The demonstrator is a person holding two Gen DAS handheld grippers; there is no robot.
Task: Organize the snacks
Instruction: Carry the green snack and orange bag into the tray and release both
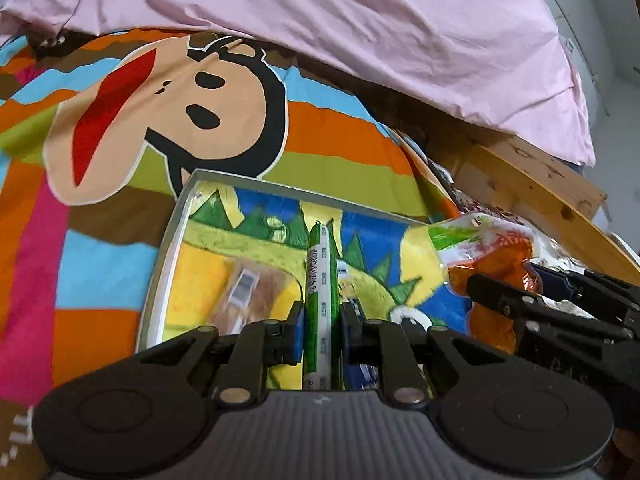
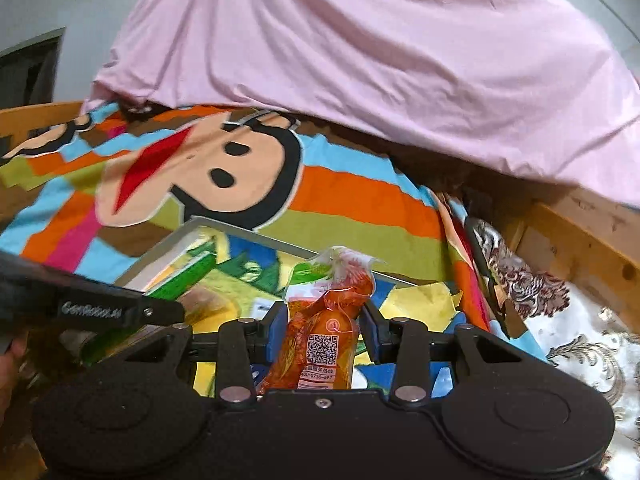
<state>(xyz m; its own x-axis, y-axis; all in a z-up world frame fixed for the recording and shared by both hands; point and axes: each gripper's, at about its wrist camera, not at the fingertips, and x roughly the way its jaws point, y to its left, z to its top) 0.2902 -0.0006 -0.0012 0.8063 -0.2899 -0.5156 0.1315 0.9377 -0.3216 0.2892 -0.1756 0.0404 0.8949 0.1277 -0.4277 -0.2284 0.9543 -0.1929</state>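
My left gripper (image 1: 320, 320) is shut on a green sausage stick (image 1: 319, 276) that points forward over a shallow tray (image 1: 256, 182) with a bright cartoon print inside. A clear-wrapped brown snack (image 1: 250, 294) lies in the tray to the left of the stick. My right gripper (image 2: 326, 320) is shut on an orange snack packet (image 2: 324, 332) with a QR code, held over the tray's (image 2: 236, 230) right part. That packet (image 1: 496, 268) and right gripper also show at the right of the left wrist view. The left gripper's arm (image 2: 100, 308) crosses the right wrist view at the left.
The tray rests on a striped bedspread (image 1: 340, 148) with a cartoon monkey face. A pink quilt (image 1: 360, 20) is heaped behind it. A wooden bed rail (image 1: 540, 188) runs along the right side, with a patterned cloth (image 2: 568, 320) by it.
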